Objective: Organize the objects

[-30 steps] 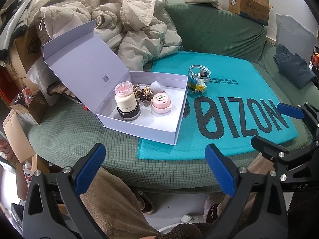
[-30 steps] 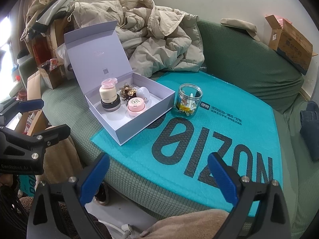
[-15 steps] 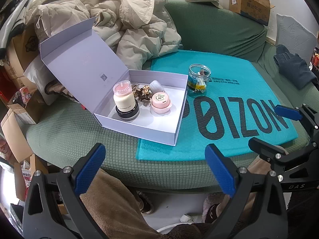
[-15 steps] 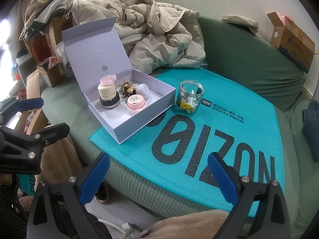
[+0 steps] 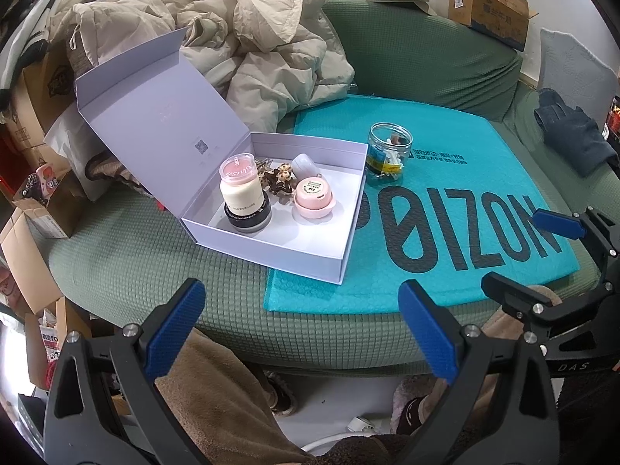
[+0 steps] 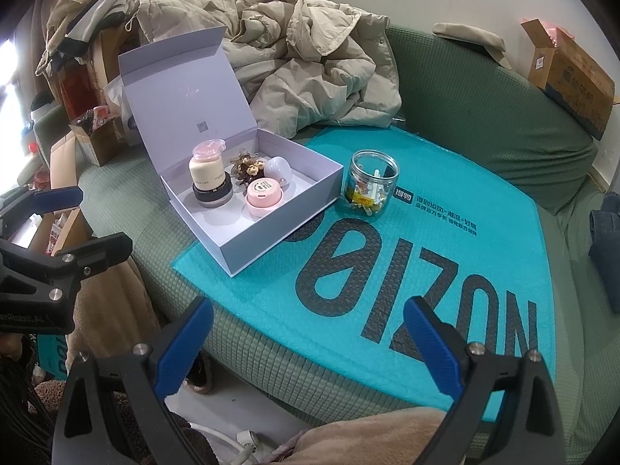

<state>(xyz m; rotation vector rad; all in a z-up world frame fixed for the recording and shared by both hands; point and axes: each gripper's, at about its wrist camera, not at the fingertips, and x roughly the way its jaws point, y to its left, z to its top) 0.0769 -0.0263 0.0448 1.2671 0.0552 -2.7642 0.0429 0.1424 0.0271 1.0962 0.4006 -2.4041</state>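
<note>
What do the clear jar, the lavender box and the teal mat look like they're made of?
Clear jar: transparent glass or plastic, since its contents show through; which one is unclear. Lavender box: looks like rigid matte cardboard, with crisp folded lid edges. Teal mat: looks like a plastic bubble mailer, dimpled and slightly shiny.

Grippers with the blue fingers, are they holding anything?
No. The left gripper and right gripper are both open and empty, short of the box and jar.

The box (image 5: 310, 248) covers the first letter on your mat (image 5: 445, 209); small pieces inside the jar (image 6: 372, 186) are too jumbled to name; the print on the box lid (image 6: 201, 127) is too small to read; the brown trinket (image 5: 281, 182) sits half hidden behind the pots.
</note>
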